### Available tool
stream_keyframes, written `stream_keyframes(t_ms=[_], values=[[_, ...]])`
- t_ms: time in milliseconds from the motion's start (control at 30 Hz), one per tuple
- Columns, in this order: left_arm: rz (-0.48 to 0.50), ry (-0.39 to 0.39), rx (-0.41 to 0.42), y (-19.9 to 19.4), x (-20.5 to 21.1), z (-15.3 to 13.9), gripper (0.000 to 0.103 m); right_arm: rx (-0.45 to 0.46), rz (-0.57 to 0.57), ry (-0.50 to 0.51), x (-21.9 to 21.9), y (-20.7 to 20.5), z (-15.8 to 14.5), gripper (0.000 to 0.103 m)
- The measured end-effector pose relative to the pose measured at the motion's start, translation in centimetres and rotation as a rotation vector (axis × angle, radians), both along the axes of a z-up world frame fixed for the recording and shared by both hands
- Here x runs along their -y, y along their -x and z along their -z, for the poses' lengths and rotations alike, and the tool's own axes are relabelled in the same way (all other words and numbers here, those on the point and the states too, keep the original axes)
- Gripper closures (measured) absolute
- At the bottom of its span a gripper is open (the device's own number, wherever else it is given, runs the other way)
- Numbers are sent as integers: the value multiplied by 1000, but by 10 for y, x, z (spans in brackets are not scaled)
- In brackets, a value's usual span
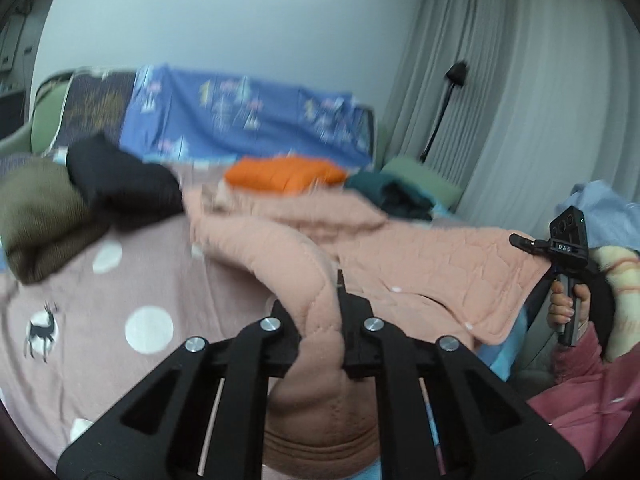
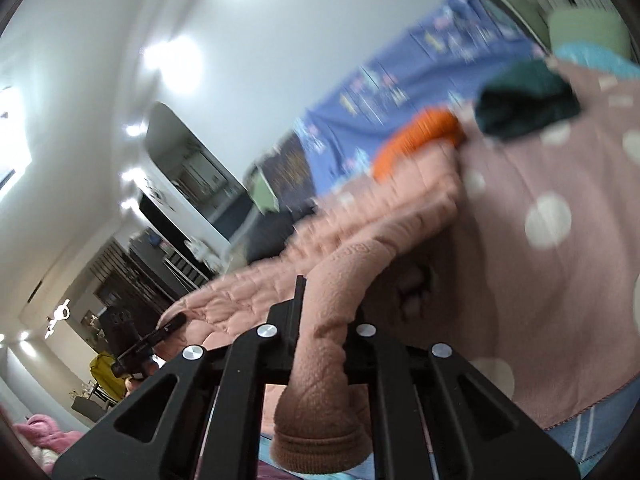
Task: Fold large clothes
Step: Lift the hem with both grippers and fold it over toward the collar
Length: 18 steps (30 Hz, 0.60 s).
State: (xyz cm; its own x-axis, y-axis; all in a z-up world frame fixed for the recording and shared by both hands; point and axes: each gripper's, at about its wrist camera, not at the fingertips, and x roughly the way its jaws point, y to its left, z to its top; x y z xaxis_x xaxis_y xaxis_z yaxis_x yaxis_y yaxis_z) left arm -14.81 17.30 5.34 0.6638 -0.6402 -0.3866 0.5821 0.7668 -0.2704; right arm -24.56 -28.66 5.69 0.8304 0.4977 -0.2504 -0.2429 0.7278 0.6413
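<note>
A peach quilted garment [image 1: 400,252] lies spread across the bed, with its near edge lifted off the sheet. In the left wrist view my left gripper [image 1: 318,302] is shut on a bunched ribbed-cuff end of it, which hangs down between the fingers. Off to the right, a hand [image 1: 568,304] holds my right gripper [image 1: 520,241] at the garment's other near corner. In the right wrist view my right gripper [image 2: 328,308] is shut on a sleeve of the peach garment [image 2: 360,216], its cuff dangling below the jaws. The left gripper [image 2: 172,324] shows at the garment's far edge.
The bed has a pink polka-dot sheet [image 1: 140,272]. On it lie an olive garment [image 1: 36,216], a black garment [image 1: 120,184], an orange folded piece [image 1: 284,174] and a dark teal garment [image 1: 400,196]. A blue patterned cloth [image 1: 248,116] drapes behind. Grey curtains [image 1: 540,100] hang at the right.
</note>
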Motion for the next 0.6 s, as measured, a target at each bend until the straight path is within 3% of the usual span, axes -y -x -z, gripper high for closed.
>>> stream_keyframes(t_ms=[100, 200, 433, 600], values=[[-15, 19, 40, 30, -14, -22, 91, 62, 32, 66, 4, 34, -21, 94], [-32, 36, 25, 40, -24, -28, 84, 55, 56, 125, 2, 40, -23, 94], [-90, -12, -144, -5, -16, 8, 83, -91, 98, 125, 5, -39, 17, 93], [-129, -20, -167, -57, -12, 20, 82, -120, 154, 118, 6, -92, 31, 93]])
